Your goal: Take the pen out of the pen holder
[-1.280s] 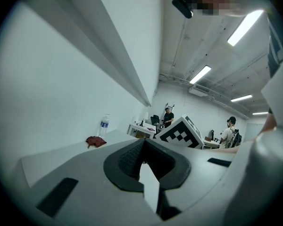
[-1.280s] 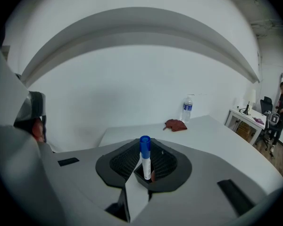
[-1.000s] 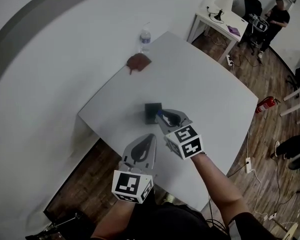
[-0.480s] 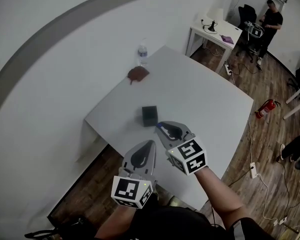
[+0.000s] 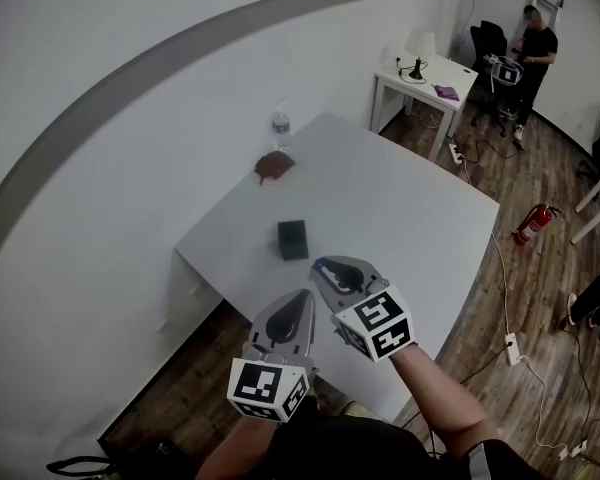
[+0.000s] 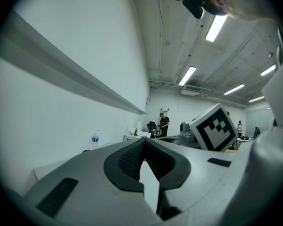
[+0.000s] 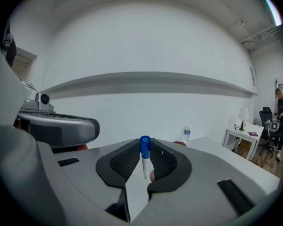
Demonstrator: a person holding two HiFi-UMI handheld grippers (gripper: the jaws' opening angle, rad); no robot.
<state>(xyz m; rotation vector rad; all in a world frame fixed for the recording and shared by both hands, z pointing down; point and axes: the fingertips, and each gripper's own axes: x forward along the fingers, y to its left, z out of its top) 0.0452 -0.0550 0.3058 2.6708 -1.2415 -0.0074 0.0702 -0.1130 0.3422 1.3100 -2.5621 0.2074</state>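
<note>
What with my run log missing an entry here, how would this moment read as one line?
right gripper: shut on pen | left gripper: jaws shut, empty | pen holder: on table, pen out

The table (image 5: 410,208) stands with its left side against the wall. The pen holder (image 5: 293,239) is on the table, close to the near left edge. At the far left corner of the table lies a low rumpled object (image 5: 273,166), and the water bottle (image 5: 279,125) stands just behind it, next to the wall. The right gripper (image 5: 318,264) is just on the near right of the pen holder, apart from it, with the pen (image 7: 145,155) upright between its jaws. The left gripper (image 5: 302,296) is nearer and a little to the left of the right one, over the near edge of the table. Far to the right a desk (image 5: 450,76) stands along the wall with a lamp (image 5: 416,68) on it, and a person (image 5: 532,48) stands to its right. A fire extinguisher (image 5: 533,224) lies on the floor to the right of the table.
</note>
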